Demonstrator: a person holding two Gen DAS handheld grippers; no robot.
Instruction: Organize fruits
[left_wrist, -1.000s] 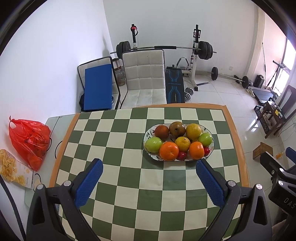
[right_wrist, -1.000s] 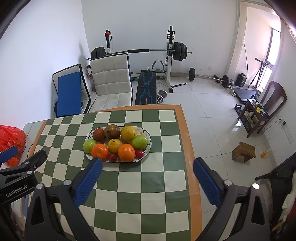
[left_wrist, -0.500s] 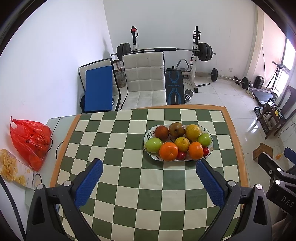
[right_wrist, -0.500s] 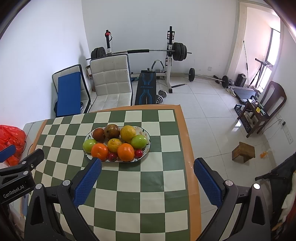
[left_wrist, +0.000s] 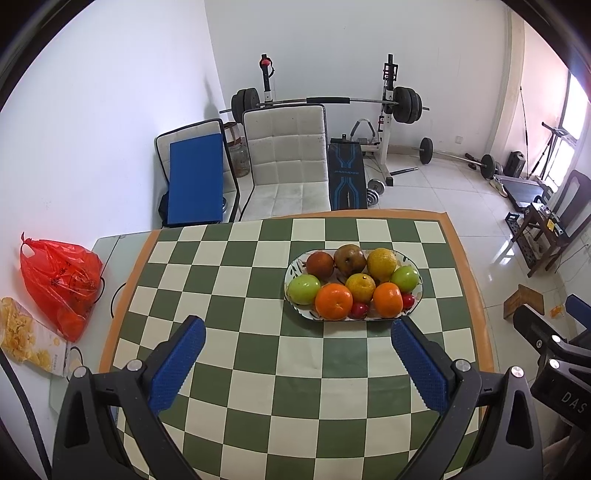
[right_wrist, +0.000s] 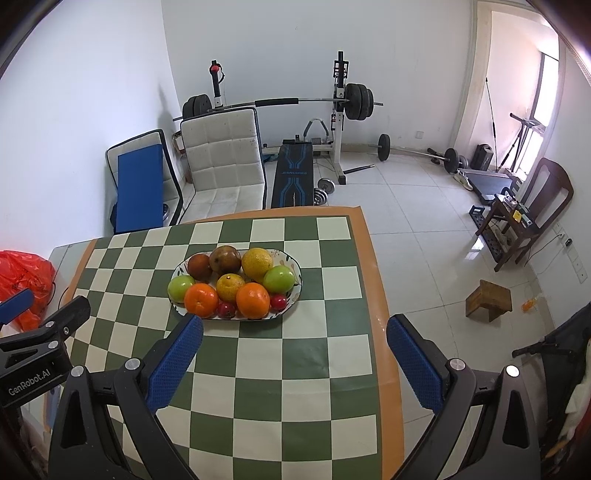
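An oval white plate sits on the green-and-cream checkered table and holds several fruits: two oranges, two green apples, yellow citrus, a brown pear and small red fruits. The plate shows in the right wrist view too. My left gripper is open and empty, held above the table, short of the plate. My right gripper is open and empty, above the table's right edge, to the right of the plate.
A red plastic bag and a snack packet lie left of the table. A white chair and blue-padded chair stand behind it. Gym equipment lines the far wall. A small wooden stool is on the floor at right.
Both grippers have drawn back and up slightly; the plate looks a little farther away. Both stay open and empty.
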